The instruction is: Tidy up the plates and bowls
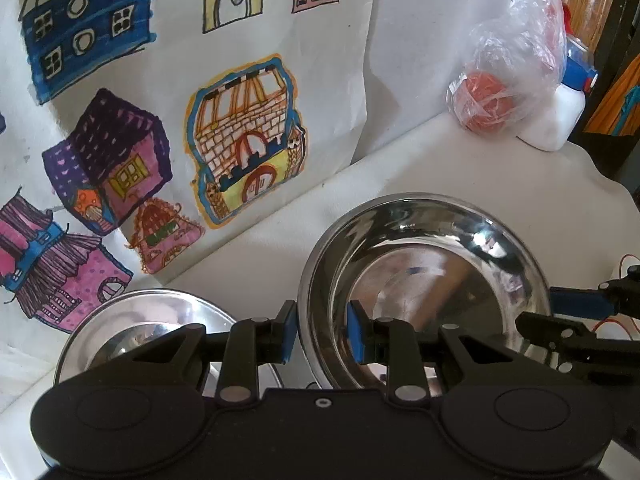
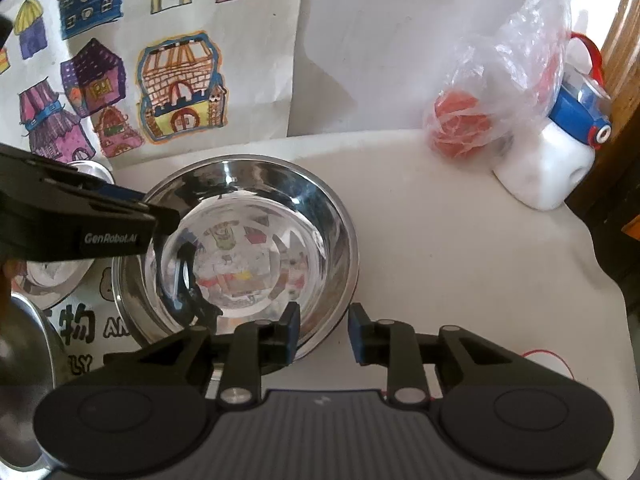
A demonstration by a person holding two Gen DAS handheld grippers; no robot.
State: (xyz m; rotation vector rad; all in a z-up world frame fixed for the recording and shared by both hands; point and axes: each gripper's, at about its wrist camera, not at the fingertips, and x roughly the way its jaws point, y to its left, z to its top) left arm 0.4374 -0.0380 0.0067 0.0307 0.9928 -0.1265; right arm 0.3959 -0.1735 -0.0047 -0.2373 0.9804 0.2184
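Observation:
A large steel bowl [image 1: 424, 276] [image 2: 240, 240] sits on the white table. My left gripper [image 1: 322, 334] is open, its jaws astride the bowl's near-left rim, one pad outside and one inside. My right gripper [image 2: 323, 334] is open, astride the bowl's near-right rim; it shows at the right edge of the left wrist view [image 1: 568, 316]. The left gripper shows in the right wrist view [image 2: 120, 216] over the bowl's left rim. A smaller steel dish [image 1: 140, 328] [image 2: 60, 276] lies left of the bowl. Another steel piece [image 2: 24, 380] is at the far left.
A children's drawing of houses [image 1: 160, 120] [image 2: 140, 80] leans against the wall behind. A plastic bag with a red object [image 1: 504, 92] [image 2: 480, 116] and a white jug with a blue cap [image 1: 560, 116] [image 2: 552, 160] stand at the back right. Table edge [image 2: 608, 272] runs at right.

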